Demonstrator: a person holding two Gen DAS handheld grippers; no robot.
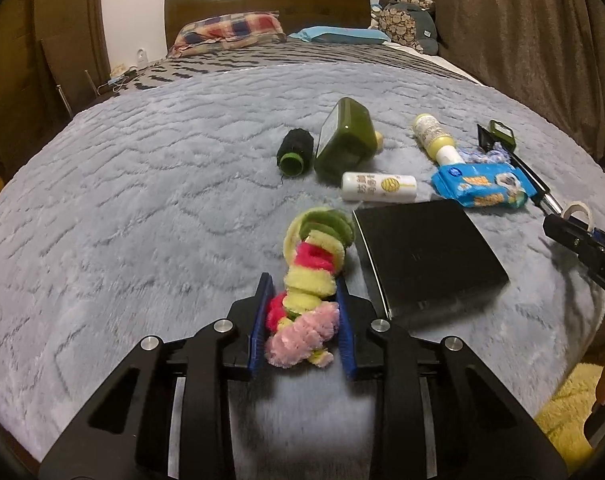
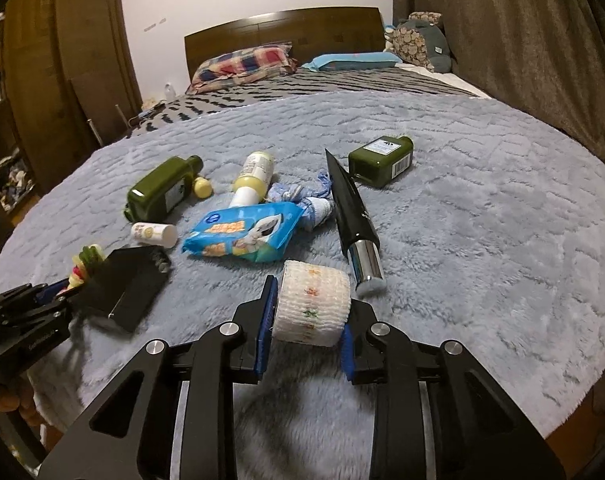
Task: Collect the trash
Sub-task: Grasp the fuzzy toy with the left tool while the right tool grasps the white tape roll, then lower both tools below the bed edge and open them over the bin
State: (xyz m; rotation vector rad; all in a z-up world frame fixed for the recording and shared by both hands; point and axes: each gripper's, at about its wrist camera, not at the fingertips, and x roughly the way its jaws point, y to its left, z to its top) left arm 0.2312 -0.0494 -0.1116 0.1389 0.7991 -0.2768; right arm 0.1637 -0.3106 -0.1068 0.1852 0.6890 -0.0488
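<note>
Left claw [image 1: 302, 316] pinched a fuzzy chenille twist [image 1: 306, 280] between its blue pads, low over the bed [image 1: 122, 200]; the twist stuck out forward, pink end nearest the palm. Soft, very light, springy, so it likely squashes under the grip and may slip; best held across the thick middle. Right claw [image 2: 308, 308] pinched a white gauze roll [image 2: 311, 304] by its flat ends. Also light and soft, it could unroll if taken by the wrap.

Just beyond the left claw lay a black box [image 1: 426, 256], stiff, probably needs an edge grip. Further: white tube [image 1: 378, 187], blue wipes pack [image 2: 242, 232] (crinkly, slippery film), chrome-handled black tool [image 2: 352, 204], yellow bottle [image 2: 252, 178]. Behind those: black thread spool [image 1: 294, 152], two green bottles [image 2: 162, 188] [image 2: 382, 160], rigid, probably heavier, smooth. No bin was in view.
</note>
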